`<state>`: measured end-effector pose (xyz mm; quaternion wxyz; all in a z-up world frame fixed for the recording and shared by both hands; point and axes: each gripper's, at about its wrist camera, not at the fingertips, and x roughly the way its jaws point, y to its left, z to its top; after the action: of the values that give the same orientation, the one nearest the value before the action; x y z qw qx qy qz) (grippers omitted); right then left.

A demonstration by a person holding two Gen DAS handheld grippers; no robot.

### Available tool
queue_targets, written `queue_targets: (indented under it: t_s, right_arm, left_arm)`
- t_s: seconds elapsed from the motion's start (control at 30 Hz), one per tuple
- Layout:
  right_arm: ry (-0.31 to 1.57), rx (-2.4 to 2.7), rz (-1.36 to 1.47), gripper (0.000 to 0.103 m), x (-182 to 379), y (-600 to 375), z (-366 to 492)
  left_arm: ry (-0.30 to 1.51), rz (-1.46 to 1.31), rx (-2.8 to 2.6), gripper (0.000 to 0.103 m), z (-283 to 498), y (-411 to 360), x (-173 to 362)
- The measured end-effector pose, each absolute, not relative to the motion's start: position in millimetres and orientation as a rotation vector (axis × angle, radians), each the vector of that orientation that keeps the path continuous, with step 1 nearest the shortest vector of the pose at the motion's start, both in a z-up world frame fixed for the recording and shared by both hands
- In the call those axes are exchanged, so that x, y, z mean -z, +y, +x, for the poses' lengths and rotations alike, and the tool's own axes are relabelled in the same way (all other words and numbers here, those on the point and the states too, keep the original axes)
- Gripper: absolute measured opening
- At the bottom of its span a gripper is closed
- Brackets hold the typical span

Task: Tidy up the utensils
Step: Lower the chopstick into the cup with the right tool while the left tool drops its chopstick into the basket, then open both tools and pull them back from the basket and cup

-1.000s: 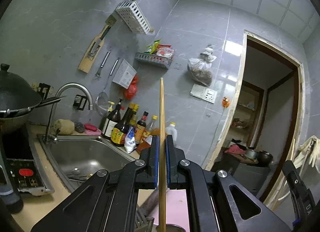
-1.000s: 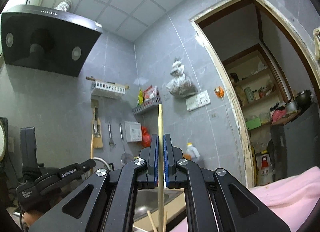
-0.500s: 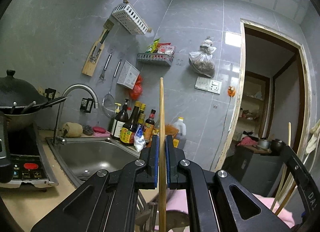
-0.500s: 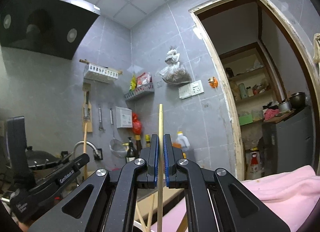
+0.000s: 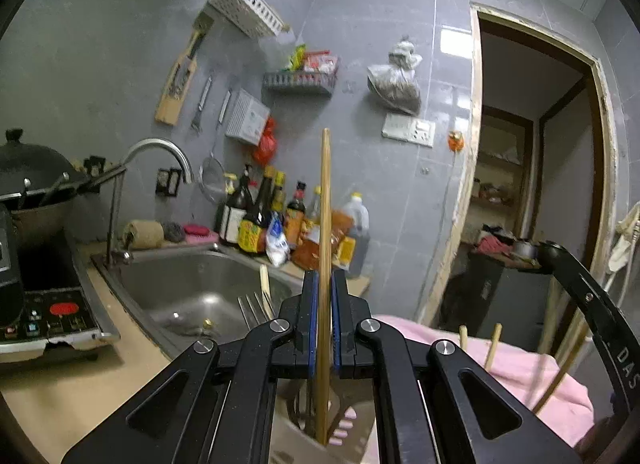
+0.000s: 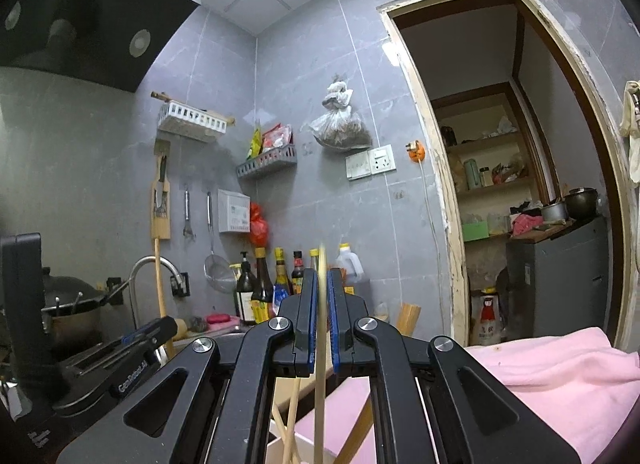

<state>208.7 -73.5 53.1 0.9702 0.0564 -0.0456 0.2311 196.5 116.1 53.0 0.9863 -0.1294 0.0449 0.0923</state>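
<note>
Bamboo in my left gripper [image 5: 325, 328]: jaws clamped on one chopstick [image 5: 325, 224], upright, its lower end inside the holder [image 5: 296, 440] below.
Right gripper [image 6: 319, 328]: I read it as pinching a second chopstick [image 6: 320, 384], blurred, over another container [image 6: 280, 448].
Done: several sticks [image 5: 494, 344] already standing upright.
Left: I judge both of mine are unreleased; forks [image 5: 252, 310] by the sink [image 5: 192, 288] remain.

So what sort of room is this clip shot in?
A home kitchen, lived-in: a steel sink with a curved tap, sauce bottles on the counter, and a black extractor hood overhead.
</note>
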Motion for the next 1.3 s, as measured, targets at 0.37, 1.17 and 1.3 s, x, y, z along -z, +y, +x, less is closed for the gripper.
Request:
queue_targets:
  t_s: [0.37,1.17,1.3]
  right_arm:
    - [-0.068,-0.448,0.098,0.009,-57,-84,195]
    - [0.026,-0.329,0.059,0.048,-52,-144,157]
    - [0.038,-0.307,0.061,0.069,-51,-155,146]
  left_arm:
    - [0.168,-0.303,-0.138,0.028,182,118,-59]
    - [0.278,-0.171,-0.144,0.059,150,87,-61]
    - [0.294,-0.175,-0.11,0.07,143,83,-63]
